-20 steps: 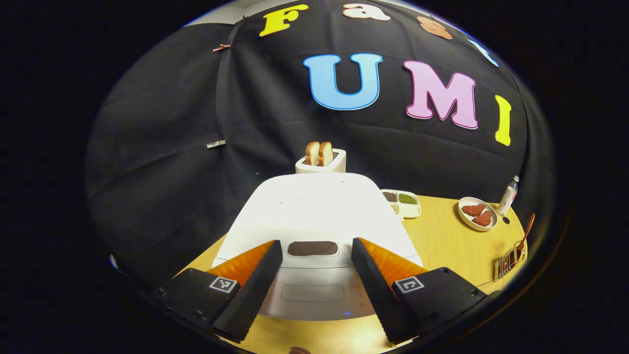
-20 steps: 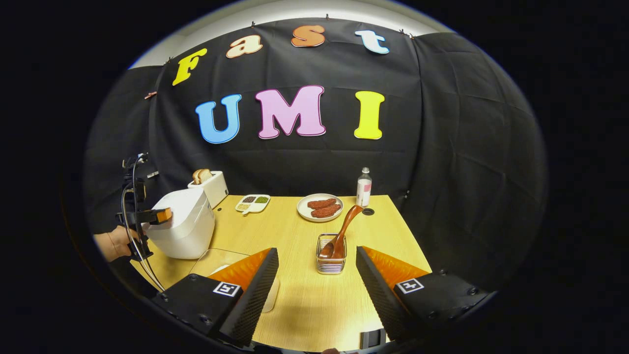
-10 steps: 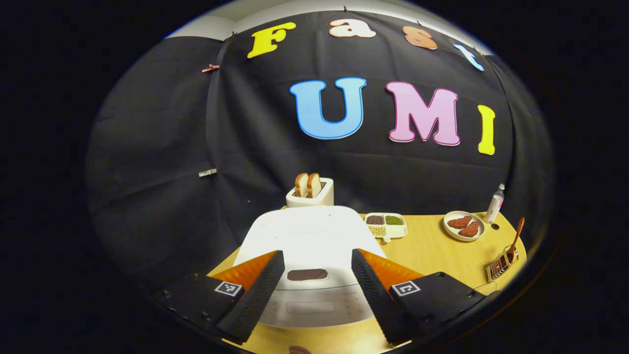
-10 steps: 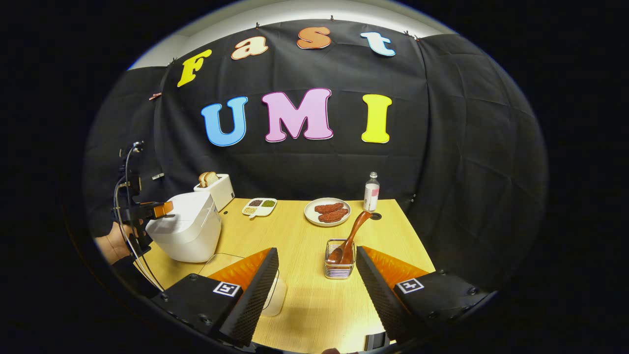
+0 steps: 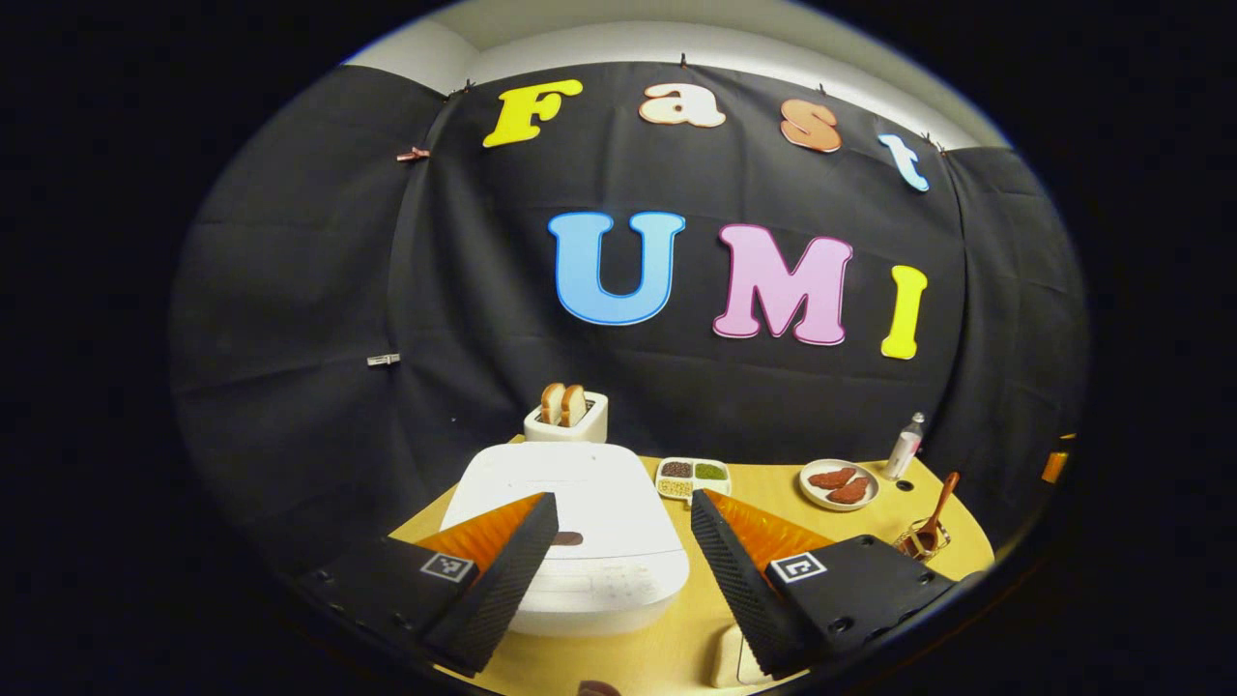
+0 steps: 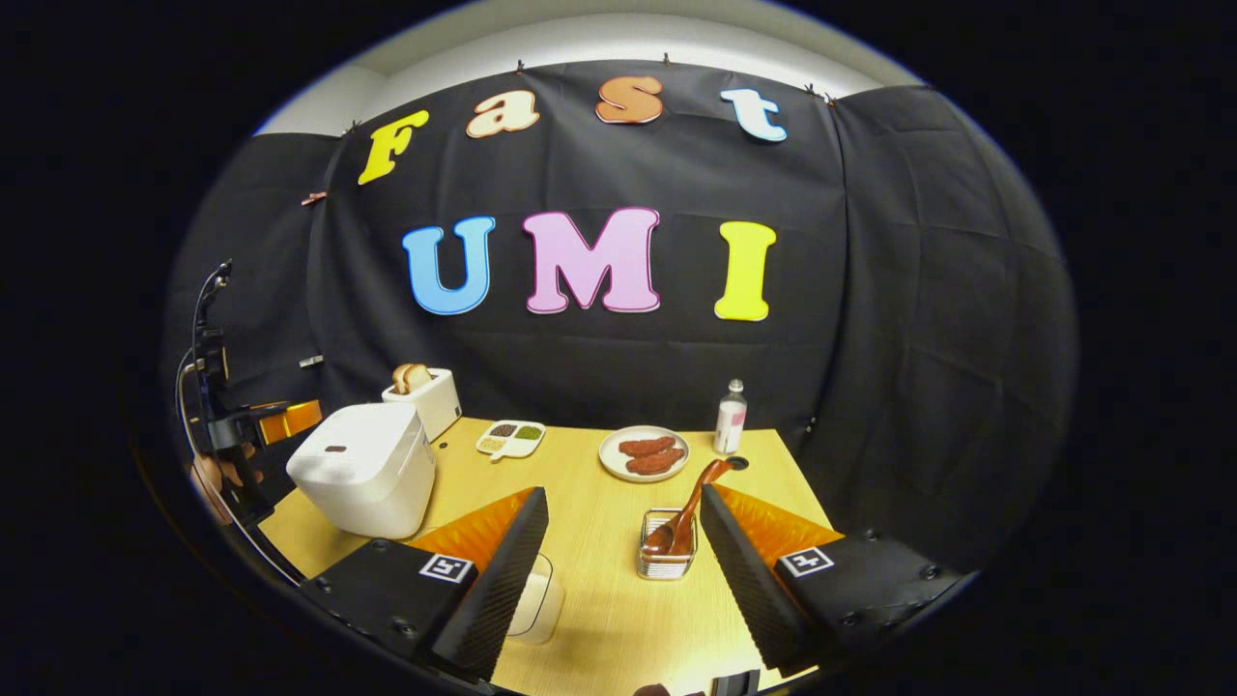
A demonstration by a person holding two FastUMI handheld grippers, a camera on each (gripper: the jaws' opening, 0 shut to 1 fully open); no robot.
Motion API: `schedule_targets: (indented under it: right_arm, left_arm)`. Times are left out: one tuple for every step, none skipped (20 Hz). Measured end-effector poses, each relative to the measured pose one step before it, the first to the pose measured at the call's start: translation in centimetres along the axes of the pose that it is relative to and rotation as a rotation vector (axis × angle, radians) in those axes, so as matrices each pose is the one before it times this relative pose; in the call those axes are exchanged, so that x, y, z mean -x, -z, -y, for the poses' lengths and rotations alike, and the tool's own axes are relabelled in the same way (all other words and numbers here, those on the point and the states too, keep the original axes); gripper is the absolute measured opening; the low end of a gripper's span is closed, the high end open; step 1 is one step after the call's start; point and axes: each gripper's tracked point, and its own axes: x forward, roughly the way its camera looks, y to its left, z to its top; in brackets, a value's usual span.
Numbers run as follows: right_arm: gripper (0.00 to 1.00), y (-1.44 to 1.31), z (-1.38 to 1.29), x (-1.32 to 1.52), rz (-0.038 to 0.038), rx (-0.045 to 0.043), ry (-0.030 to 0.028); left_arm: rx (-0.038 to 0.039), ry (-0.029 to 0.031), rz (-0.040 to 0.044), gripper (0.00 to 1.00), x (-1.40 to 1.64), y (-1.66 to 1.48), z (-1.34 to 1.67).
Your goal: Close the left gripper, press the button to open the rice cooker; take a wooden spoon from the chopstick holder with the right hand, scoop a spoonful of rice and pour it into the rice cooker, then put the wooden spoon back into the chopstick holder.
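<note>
Left hand-held gripper [image 5: 623, 527] open above closed rice cooker [image 5: 570, 532], wooden spoon [image 6: 686, 507] in chopstick holder [image 6: 665, 559]

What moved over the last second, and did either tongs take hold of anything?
The left tongs pulled back from over the rice cooker, jaws open throughout; its lid is down. The right tongs drew back slightly, open, holding nothing. The spoon stayed in the holder; nothing on the table shifted.

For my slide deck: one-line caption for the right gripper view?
Open right gripper faces the spoon in its holder; closed cooker sits far left.
</note>
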Motion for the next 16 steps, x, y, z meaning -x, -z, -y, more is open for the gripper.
schedule_targets:
  right_arm:
    - [0.99, -1.004, -0.203, 0.102, 0.0277, 0.00376, 0.00047]
    - [0.99, -0.787, -0.058, -0.029, 0.02015, 0.00228, 0.00199]
    - [0.99, -0.666, -0.186, 0.091, 0.01491, -0.00019, -0.00029]
    - [0.99, -0.703, -0.274, -0.037, 0.01714, 0.00019, -0.00252]
    - [0.99, -0.75, -0.313, 0.054, 0.01523, -0.00262, -0.00498]
    - [0.98, -0.578, -0.25, -0.032, 0.01387, -0.00539, -0.00474]
    - [0.98, -0.57, -0.172, 0.017, 0.01134, -0.00409, -0.00199]
    - [0.98, -0.522, -0.052, 0.038, 0.01155, -0.00316, -0.0007]
    - [0.98, -0.52, 0.02, 0.075, 0.01121, -0.00095, 0.00261]
    - [0.99, -0.445, 0.018, 0.065, 0.00996, -0.00272, 0.00198]
    - [0.99, -0.383, -0.051, 0.209, 0.00905, -0.00363, 0.00002]
    - [0.99, -0.157, 0.0, 0.12, 0.00791, 0.00028, 0.00176]
    - [0.99, -0.366, 0.073, 0.278, 0.00924, 0.00275, 0.00273]
    - [0.98, -0.289, 0.011, 0.314, 0.01247, 0.00544, 0.00301]
    - [0.99, -0.34, 0.026, 0.265, 0.0088, 0.00501, 0.00459]
    - [0.98, -0.183, -0.05, 0.321, 0.00669, 0.00396, 0.0019]
  left_arm:
    - [-0.0177, 0.01282, 0.0175, 0.95, 0.82, -0.568, 0.383]
    - [-0.02652, 0.01523, 0.02193, 0.95, 0.797, -0.886, 0.441]
    - [-0.02979, 0.01526, 0.02279, 0.95, 0.801, -0.979, 0.518]
    - [-0.0231, 0.02179, 0.02166, 0.95, 0.681, -0.919, 0.761]
    - [-0.01656, 0.02447, 0.01959, 0.95, 0.655, -1.01, 0.927]
    - [-0.01021, 0.02131, 0.01356, 0.95, 0.634, -0.693, 0.814]
    - [-0.00074, 0.02082, 0.01087, 0.95, 0.616, -0.732, 0.915]
    - [0.00656, 0.02132, 0.01054, 0.95, 0.454, -0.493, 0.89]
    - [0.01195, 0.01747, 0.00806, 0.95, 0.502, -0.565, 0.901]
    - [0.01689, 0.01871, 0.00578, 0.95, 0.423, -0.398, 0.867]
    - [0.01408, 0.01128, 0.00179, 0.95, 0.456, -0.283, 0.785]
    - [0.00756, 0.00708, 0.00238, 0.95, 0.353, -0.262, 0.37]
    - [-0.00627, 0.00521, 0.0076, 0.95, 0.292, -0.399, 0.422]
    - [-0.01764, 0.00612, 0.01076, 0.95, 0.255, -0.35, 0.346]
    - [-0.02099, 0.01052, 0.00899, 0.95, 0.113, -0.422, 0.415]
    - [-0.01262, 0.00974, 0.00295, 0.95, 0.168, -0.159, 0.408]
